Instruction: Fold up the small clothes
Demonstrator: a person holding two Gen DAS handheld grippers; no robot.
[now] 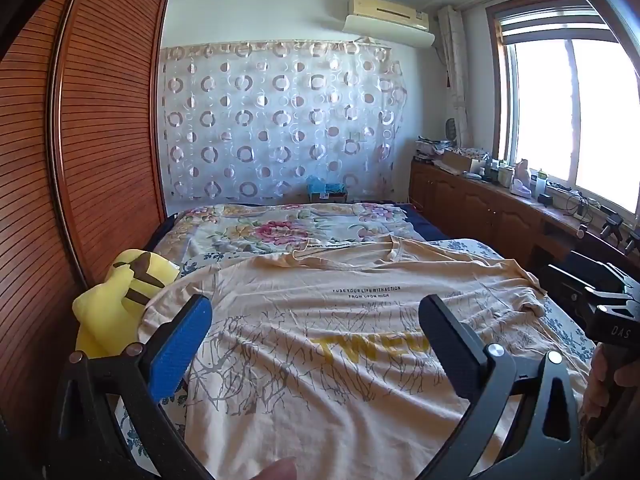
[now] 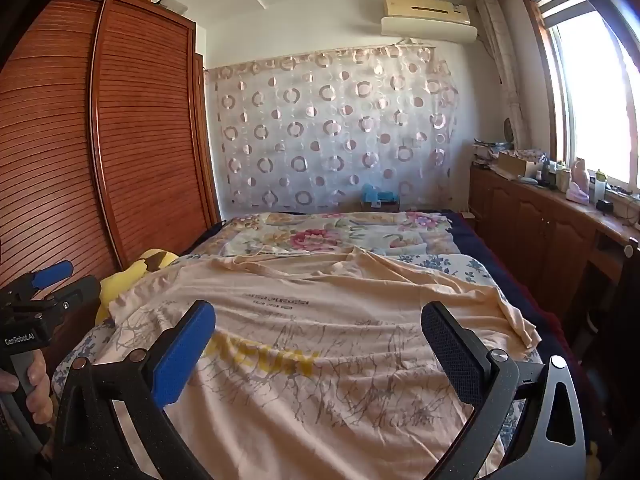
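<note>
Left wrist view: a peach T-shirt (image 1: 340,320) lies spread flat on the bed (image 1: 280,224), ready for folding. Both the left gripper (image 1: 316,336) and right gripper (image 2: 318,340) hover above the T-shirt, jaws spread wide, gripping nothing.

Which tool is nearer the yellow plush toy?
Left. The left tool hangs open beside the yellow plush toy; the right tool is over the shirt's far side.
</note>
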